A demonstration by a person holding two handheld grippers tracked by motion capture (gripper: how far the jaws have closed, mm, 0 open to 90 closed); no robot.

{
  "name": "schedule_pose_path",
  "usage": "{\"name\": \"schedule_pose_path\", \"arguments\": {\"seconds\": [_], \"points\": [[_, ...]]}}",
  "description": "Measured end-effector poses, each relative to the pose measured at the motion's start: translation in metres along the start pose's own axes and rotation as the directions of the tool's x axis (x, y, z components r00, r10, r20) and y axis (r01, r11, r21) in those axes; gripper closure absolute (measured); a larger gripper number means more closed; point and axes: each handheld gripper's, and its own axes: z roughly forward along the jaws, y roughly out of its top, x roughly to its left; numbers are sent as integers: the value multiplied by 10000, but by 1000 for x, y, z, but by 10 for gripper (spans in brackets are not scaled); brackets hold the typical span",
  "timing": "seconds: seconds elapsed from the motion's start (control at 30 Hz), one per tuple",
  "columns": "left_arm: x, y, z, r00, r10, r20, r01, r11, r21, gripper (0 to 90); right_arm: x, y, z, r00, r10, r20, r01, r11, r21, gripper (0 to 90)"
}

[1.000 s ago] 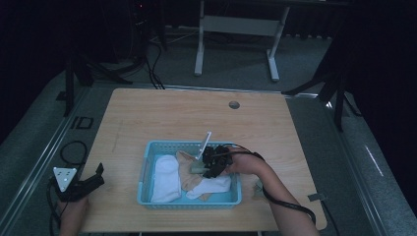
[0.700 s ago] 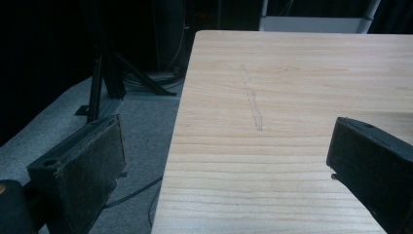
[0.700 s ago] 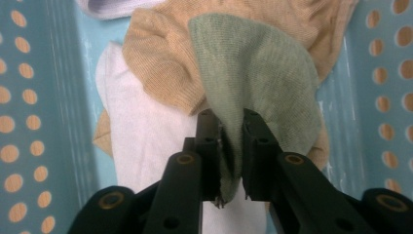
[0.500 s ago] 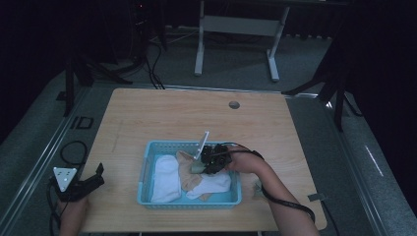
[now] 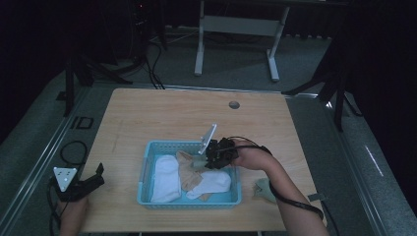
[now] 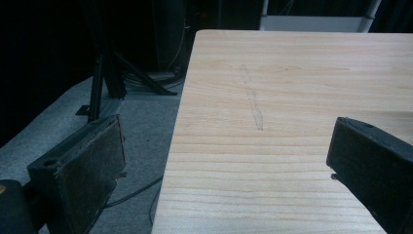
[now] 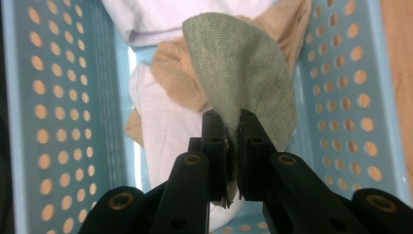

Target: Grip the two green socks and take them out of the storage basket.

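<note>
A blue perforated basket (image 5: 143, 173) at the table's front holds white socks (image 5: 165, 172) and a tan sock (image 5: 188, 170). My right gripper (image 5: 205, 160) hangs over the basket's right part, shut on a green sock (image 7: 238, 73) that is pinched at its edge between the jaws (image 7: 233, 127) and droops above the white sock (image 7: 163, 129) and the tan sock (image 7: 173, 73). My left gripper (image 5: 96, 178) rests at the table's front left corner, open, with its pads (image 6: 92, 161) far apart and nothing between them.
A second green sock (image 5: 263, 190) lies on the wooden table (image 5: 187, 115) right of the basket, beside the right forearm. A round hole (image 5: 234, 104) sits near the far edge. The basket walls (image 7: 58, 97) stand close on both sides of the right gripper.
The right gripper has risen a little over the basket with the green sock in its jaws. The left gripper has stayed still.
</note>
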Motion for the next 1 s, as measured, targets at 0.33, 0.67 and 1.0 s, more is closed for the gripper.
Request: {"name": "schedule_pose_path", "arguments": {"seconds": [0.33,0.67,1.0], "points": [[0,0,0,10000,29,-23,-29,10000,6,3,3,-2,-28,9997,-43,260,54,9992,-400,839],[0,0,0,10000,17,-42,-17,10000,6,3,5,-11,-61,9985,19,550,20,9975,-713,839],[0,0,1,10000,43,-46,-42,10000,38,4,7,-29,-92,9936,253,1099,-159,9962,-852,839]]}}
